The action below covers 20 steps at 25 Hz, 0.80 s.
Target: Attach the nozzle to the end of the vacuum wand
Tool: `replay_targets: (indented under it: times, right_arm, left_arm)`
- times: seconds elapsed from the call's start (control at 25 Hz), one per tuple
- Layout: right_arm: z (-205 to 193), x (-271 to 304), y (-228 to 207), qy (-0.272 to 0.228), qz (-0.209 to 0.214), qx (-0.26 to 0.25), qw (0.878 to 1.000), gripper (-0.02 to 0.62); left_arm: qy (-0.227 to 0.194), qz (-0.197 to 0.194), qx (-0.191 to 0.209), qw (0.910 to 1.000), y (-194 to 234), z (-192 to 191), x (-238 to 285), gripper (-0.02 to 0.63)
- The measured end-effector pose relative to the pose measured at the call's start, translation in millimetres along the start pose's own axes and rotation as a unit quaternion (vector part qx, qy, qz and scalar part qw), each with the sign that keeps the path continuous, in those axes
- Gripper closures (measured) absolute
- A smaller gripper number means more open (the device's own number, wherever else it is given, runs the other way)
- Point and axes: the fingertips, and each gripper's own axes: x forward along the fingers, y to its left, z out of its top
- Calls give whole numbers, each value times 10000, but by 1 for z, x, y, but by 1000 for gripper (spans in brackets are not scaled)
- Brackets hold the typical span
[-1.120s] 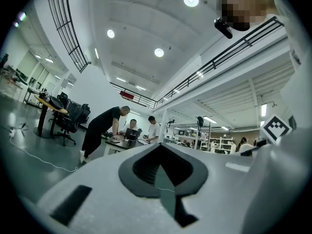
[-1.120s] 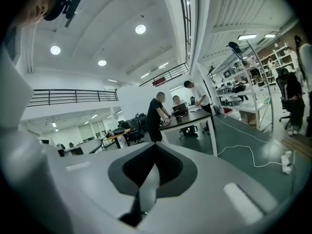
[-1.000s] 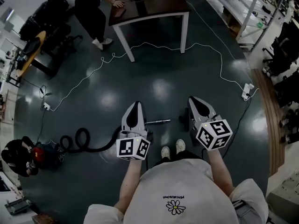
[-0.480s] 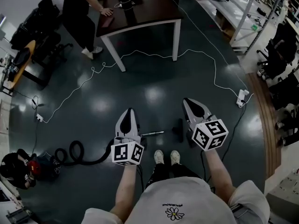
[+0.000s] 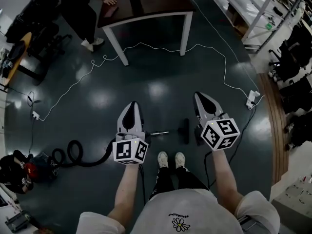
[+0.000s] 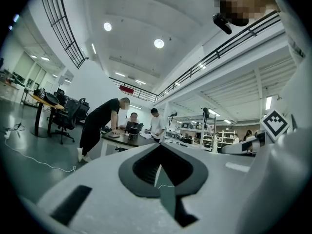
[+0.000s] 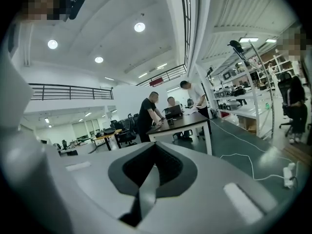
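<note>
Dark glossy workshop floor (image 5: pixel 161 72), one table (image 5: pixel 156 6) well ahead of the grippers. Two in hand: left gripper (image 5: pixel 133 105) and right gripper (image 5: pixel 199 95), both clenched, empty. Between them, down on the floor: one nozzle (image 5: pixel 185 130), one wand (image 5: pixel 159 132) tip near it.

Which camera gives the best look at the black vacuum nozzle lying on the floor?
The head view: it looks down on the nozzle, lying on the floor apart from the metal wand tip. The left and right gripper views look level across the room, showing shut jaws, a table and people, no nozzle.
</note>
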Motion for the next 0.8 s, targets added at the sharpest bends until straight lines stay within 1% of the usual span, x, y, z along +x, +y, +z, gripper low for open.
replay_targets:
  times: [0.12, 0.2, 0.32, 0.44, 0.52, 0.64, 0.72, 0.8]
  right_arm:
    - [-30, 8, -19, 184, -94, 17, 9998, 589]
    - [-54, 14, -30, 305, -166, 70, 9994, 589]
    - [-95, 24, -46, 527, -230, 154, 9982, 589]
    - [-146, 29, -59, 863, -271, 183, 9957, 589]
    - [-181, 38, -68, 1017, -229, 173, 9944, 589]
    - [-244, 65, -89, 1063, 84, -45, 9943, 589]
    - [-303, 81, -114, 1048, 344, -269, 9935, 589]
    - [-371, 101, -152, 994, 502, -449, 9928, 589]
  left_arm:
    - [277, 137, -51, 9995, 14, -39, -3, 604]
    - [502, 321, -117, 9982, 31, -70, -10, 604]
    - [838, 679, -309, 9937, 54, -122, -23, 604]
    - [1169, 827, -370, 9890, 65, -176, -35, 604]
    - [1292, 809, -293, 9879, 77, -210, -33, 604]
    - [1138, 661, -113, 9912, 108, -270, -19, 604]
    - [1013, 443, 173, 9937, 133, -331, -14, 604]
    - [973, 200, 481, 9939, 164, -406, -6, 604]
